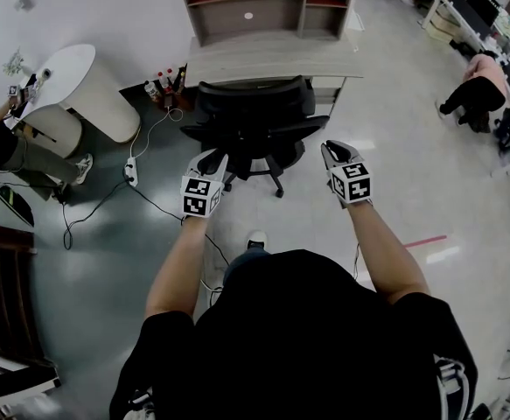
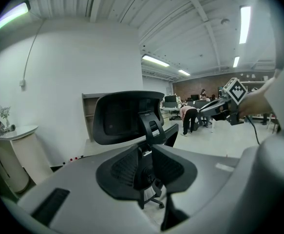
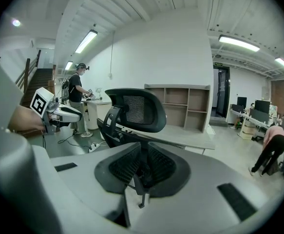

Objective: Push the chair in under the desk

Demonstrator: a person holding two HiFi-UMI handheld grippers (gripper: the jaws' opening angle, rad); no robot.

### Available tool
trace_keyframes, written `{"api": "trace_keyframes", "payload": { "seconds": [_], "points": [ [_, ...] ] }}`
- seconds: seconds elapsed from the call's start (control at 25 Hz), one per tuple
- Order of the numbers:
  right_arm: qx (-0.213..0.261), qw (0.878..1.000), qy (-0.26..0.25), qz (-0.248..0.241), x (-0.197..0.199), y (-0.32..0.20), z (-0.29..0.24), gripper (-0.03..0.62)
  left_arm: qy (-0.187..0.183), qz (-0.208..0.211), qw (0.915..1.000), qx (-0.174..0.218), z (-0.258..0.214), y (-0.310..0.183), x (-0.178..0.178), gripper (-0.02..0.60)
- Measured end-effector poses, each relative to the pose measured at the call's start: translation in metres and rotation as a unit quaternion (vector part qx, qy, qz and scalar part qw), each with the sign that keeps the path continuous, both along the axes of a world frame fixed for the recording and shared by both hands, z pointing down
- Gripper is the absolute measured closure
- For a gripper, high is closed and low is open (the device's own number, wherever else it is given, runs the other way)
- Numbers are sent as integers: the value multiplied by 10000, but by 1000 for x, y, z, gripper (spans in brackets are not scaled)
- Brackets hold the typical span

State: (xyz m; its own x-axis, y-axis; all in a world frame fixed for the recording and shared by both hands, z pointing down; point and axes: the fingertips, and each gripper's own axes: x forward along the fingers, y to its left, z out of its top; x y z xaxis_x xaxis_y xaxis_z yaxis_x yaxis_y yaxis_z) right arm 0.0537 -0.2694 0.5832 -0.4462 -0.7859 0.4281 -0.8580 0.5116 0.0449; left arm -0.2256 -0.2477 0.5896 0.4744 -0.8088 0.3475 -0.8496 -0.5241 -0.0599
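Note:
A black mesh office chair (image 1: 255, 116) stands in front of the light wooden desk (image 1: 272, 59), its back toward me and its seat near the desk's edge. My left gripper (image 1: 213, 157) hovers just behind the chair's left side; my right gripper (image 1: 329, 150) is level with it at the right, clear of the chair. In the left gripper view the jaws (image 2: 144, 167) are drawn almost together with nothing between them, and the chair's headrest (image 2: 127, 116) shows beyond. The right gripper view shows the same: jaws (image 3: 142, 167) nearly closed and empty, chair (image 3: 137, 110) and desk (image 3: 180, 138) ahead.
A shelf unit (image 1: 268, 3) sits on the desk. A power strip with cables (image 1: 132, 171) lies on the floor left of the chair, with bottles (image 1: 163, 86) by the desk. A white round table (image 1: 71, 68) and a seated person (image 1: 1, 143) are at the left; another person (image 1: 478, 90) bends at the far right.

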Motion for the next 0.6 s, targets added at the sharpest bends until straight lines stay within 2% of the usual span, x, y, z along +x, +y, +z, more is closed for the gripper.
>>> {"api": "trace_keyframes", "payload": {
  "seconds": [0.6],
  "points": [
    [8,9999,-101,-40,-2,-1,-4,569,31,69,10000,-64,1,3,6,514]
  ]
}}
